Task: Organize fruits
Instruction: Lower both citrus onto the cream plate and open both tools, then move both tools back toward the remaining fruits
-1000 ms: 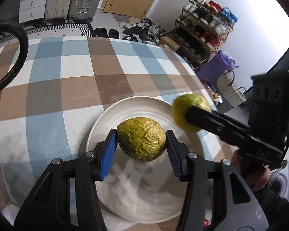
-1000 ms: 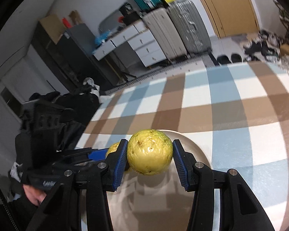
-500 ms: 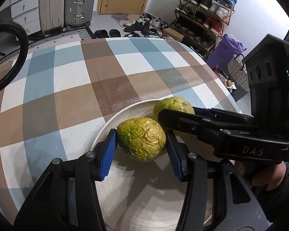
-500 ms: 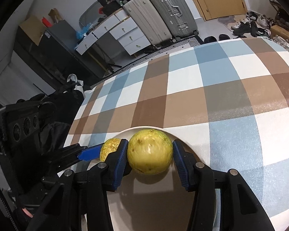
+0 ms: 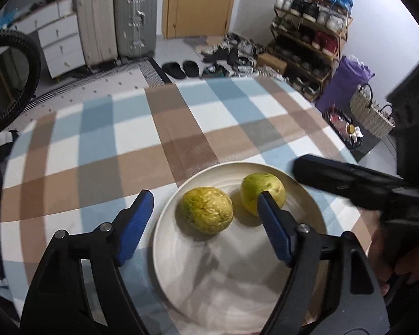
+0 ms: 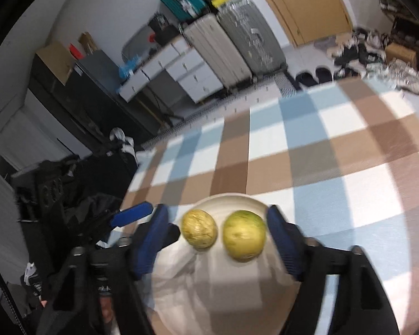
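So, progress: both fruits lie on the white plate (image 5: 164, 251), which sits on the checked desk (image 5: 103, 145); judging by this, the placing looks done, and no other fruit shows, so what is left I cannot tell.
Left gripper (image 5: 204, 226): fingers (image 5: 134, 223) spread wide, holding nothing, touching neither fruit.
Wrinkled fruit (image 5: 207, 210): on the plate toward 11 o'clock, free between the left fingers.
Smooth fruit (image 5: 262, 192): on the plate toward 1 o'clock, just beside the wrinkled one, apart from it.
Right gripper (image 6: 223, 240): fingers (image 6: 282, 240) wide, empty, flanking both fruits without contact.
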A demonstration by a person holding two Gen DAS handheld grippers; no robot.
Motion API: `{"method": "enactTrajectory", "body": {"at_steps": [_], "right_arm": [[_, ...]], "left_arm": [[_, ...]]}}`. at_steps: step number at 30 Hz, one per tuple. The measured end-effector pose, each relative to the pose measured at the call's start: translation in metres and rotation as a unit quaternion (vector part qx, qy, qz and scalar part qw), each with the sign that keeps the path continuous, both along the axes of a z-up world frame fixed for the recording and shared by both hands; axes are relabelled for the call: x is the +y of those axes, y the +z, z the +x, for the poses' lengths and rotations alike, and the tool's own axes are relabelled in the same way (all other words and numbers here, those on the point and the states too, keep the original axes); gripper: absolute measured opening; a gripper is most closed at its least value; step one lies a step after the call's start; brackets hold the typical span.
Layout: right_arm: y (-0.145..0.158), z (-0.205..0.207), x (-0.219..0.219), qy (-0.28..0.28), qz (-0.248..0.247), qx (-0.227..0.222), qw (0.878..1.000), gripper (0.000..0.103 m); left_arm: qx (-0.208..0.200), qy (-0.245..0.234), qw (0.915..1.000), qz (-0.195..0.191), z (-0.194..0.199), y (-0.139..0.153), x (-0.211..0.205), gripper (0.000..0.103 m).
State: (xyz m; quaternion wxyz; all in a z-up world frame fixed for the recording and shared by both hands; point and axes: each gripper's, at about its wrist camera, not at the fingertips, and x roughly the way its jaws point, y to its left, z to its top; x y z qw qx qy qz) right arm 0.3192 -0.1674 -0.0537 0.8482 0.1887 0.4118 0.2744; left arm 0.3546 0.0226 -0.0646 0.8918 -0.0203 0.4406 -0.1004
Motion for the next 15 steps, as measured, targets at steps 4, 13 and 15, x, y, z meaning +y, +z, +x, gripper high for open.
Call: {"method": "enactTrajectory", "body": {"at_steps": [4,13,15], "right_arm": [[0.030,-0.036,-0.020,-0.007,-0.001,-0.039,0.999,0.091],[0.064,-0.144,-0.048,-0.030,-0.025,-0.153,0.987,0.103],[0.067,-0.168,-0.049,-0.034,-0.036,-0.182,0.982,0.103]], "left_arm": [[-0.035,0.028,0.9987,0.023,-0.032,0.024,0.003,0.085],[-0.130,0.091,0.9860,0.050,-0.144,0.075,-0.003,0.102],[-0.153,0.097,0.9823,0.048,-0.169,0.083,-0.008,0.102]]}}
